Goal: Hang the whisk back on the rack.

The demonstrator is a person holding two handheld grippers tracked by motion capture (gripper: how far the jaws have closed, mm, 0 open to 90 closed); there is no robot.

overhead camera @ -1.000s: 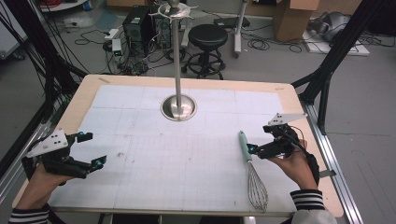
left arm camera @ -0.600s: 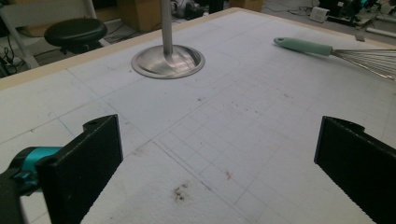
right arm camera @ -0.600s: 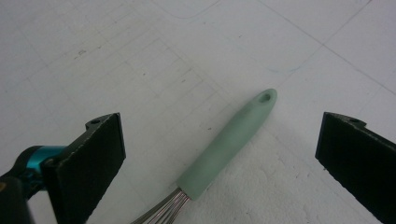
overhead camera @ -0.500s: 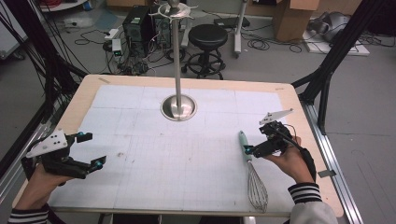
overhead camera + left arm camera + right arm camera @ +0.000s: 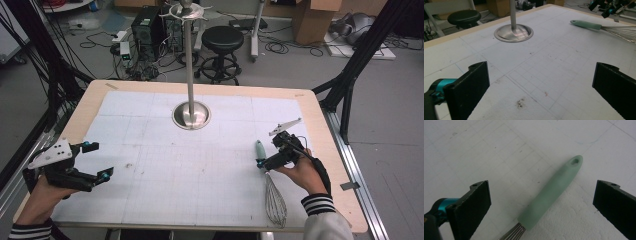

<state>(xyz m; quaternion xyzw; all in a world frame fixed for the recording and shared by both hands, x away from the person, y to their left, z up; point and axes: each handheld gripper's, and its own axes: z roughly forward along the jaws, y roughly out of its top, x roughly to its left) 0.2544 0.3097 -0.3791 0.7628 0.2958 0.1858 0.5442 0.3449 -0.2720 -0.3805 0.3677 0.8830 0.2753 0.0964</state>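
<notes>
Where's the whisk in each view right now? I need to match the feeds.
High view: whisk lower right, handle beside the right gripper.
Left gripper view: upper right, lying flat.
Right gripper view: green handle centred between the open jaws.
Shared landmark: the white gridded mat.

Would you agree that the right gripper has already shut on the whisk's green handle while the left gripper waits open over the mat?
Not quite: the right gripper is open, not shut. In the right gripper view its jaws stand wide on either side of the whisk's green handle, touching nothing. The left gripper does wait open over the mat.
</notes>
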